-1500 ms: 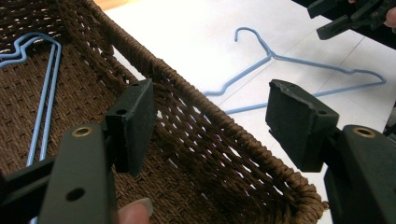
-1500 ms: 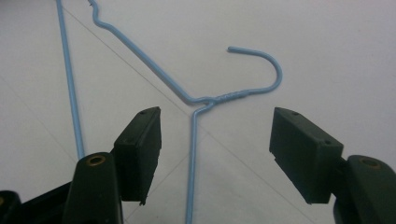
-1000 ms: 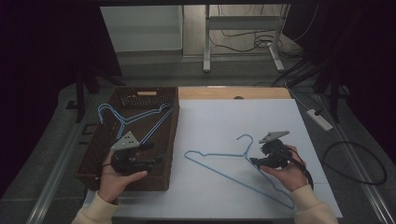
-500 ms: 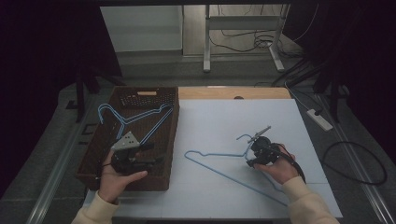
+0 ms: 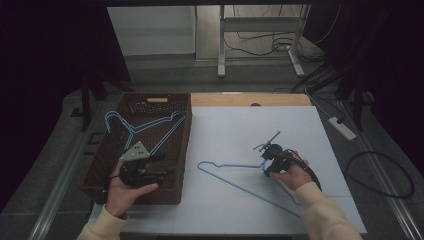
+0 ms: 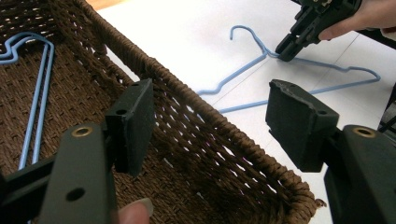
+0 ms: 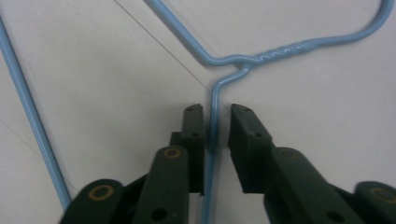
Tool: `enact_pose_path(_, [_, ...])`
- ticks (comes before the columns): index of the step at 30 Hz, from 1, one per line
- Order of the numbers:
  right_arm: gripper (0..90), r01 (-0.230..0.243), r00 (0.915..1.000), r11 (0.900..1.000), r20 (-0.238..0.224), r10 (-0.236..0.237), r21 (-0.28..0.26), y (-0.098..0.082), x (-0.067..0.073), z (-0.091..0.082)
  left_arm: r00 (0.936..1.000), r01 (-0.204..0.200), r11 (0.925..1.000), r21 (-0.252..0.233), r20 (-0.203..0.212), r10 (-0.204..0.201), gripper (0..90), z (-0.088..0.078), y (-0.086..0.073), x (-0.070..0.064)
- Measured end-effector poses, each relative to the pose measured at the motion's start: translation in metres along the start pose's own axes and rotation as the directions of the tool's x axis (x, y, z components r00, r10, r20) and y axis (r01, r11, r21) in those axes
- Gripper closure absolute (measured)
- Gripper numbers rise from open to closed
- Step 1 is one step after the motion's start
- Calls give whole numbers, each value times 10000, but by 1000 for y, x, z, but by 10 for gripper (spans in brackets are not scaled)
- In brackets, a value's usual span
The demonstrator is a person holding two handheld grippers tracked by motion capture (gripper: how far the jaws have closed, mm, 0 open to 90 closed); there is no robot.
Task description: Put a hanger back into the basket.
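Inside basket (image 5: pixel 185 131): blue hangers (image 5: pixel 145 127) (two).

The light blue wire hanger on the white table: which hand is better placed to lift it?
Right: the right gripper already straddles the light blue wire hanger, jaws closing.

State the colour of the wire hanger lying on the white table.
Light blue; the hanger shows best in the right gripper view, between the jaws.

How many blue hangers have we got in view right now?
3: two stacked together in the wicker basket, the hangers, and one hanger on the white table between the right gripper jaws. Others could hide behind the basket walls.
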State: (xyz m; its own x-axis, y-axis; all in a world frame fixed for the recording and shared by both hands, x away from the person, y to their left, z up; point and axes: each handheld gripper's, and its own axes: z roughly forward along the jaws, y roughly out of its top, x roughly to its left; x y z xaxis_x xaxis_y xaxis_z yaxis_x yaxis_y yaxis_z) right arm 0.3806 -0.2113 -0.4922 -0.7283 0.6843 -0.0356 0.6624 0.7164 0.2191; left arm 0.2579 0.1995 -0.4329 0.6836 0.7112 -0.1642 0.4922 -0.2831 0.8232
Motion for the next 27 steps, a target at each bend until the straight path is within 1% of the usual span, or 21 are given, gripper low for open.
enact_pose_path(1, [847,23,10000,10000,2,-23,57,1,1,0,10000,1,10000,3,3,-1,341,0,0,0])
enact_pose_path(2, [864,105,9999,9999,24,-105,83,1,3,0,10000,0,10000,2,3,0,341,0,0,0])
enact_pose_path(4, [869,198,9997,9996,164,-202,217,3,5,0,10000,-25,10000,20,20,25,341,1,0,-1])
enact_pose_path(5, [869,198,9997,9996,164,-202,217,3,5,0,10000,-25,10000,20,20,25,341,1,0,-1])
enact_pose_path(6, [872,292,9994,9994,195,-296,189,3,6,1,10000,-39,10000,19,18,39,341,1,0,-1])
enact_pose_path(8, [877,680,9973,9976,279,-684,141,2,8,0,10000,-48,10000,19,23,48,341,1,1,-2])
enact_pose_path(10, [877,879,9954,9961,378,-881,80,1,9,0,10000,-47,10000,14,18,47,341,1,1,-2])
enact_pose_path(13, [878,1339,9890,9910,632,-1335,-13,-1,13,-1,10000,-66,10000,29,22,66,341,2,1,-2])
enact_pose_path(14, [878,1516,9854,9884,800,-1503,-98,-3,14,-2,10000,-84,10000,42,39,84,341,3,2,-3])
enact_pose_path(15, [878,1516,9854,9884,800,-1503,-98,-3,14,-2,10000,-84,10000,42,39,84,341,3,2,-3])
enact_pose_path(16, [878,1582,9842,9872,842,-1559,-213,-4,14,-4,9999,-120,9999,59,63,120,341,4,3,-4])
enact_pose_path(17, [878,1688,9833,9849,760,-1655,-392,-6,13,-7,9999,-123,9999,54,66,122,341,4,3,-5])
enact_pose_path(19, [878,1759,9824,9826,745,-1713,-596,-8,13,-12,9998,-164,9998,59,96,164,341,5,4,-7])
enact_pose_path(21, [878,1723,9836,9814,691,-1668,-845,-11,11,-16,9998,-180,9998,65,105,179,341,6,5,-8])
enact_pose_path(22, [878,1723,9836,9814,691,-1668,-845,-11,11,-16,9997,-200,9998,71,133,199,341,7,6,-10])
enact_pose_path(23, [878,1774,9830,9780,679,-1707,-1100,-15,10,-19,9995,-240,9997,96,188,239,341,9,8,-13])
enact_pose_path(25, [878,1782,9829,9769,691,-1710,-1176,-16,10,-20,9994,-271,9996,111,226,268,341,10,9,-14])
enact_pose_path(26, [878,1819,9823,9749,682,-1743,-1283,-17,9,-22,9992,-303,9994,144,261,299,341,12,10,-16])
enact_pose_path(27, [878,1839,9819,9741,692,-1761,-1314,-18,9,-22,9989,-348,9992,218,327,341,341,15,14,-20])
